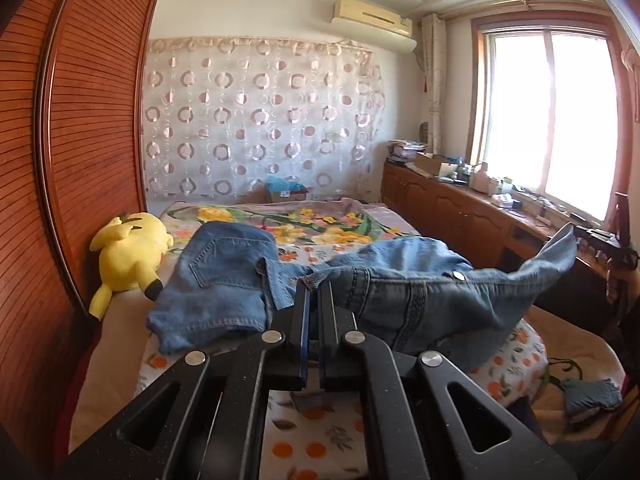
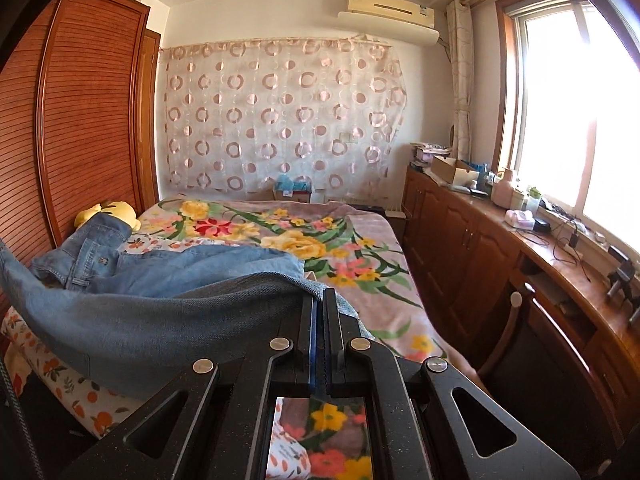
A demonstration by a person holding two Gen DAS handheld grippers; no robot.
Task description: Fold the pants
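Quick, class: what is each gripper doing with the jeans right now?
Left gripper: shut on the jeans at an edge.
Right gripper: shut on the jeans, on another edge.

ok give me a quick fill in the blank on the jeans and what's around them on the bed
1. Both grippers, left gripper and right gripper, are shut on the ____.
2. The plush toy beside the wardrobe is ____ in colour.
3. The blanket on the bed bears a ____ pattern.
4. High on the wall hangs an ____.

Missing words: jeans; yellow; flower; air conditioner
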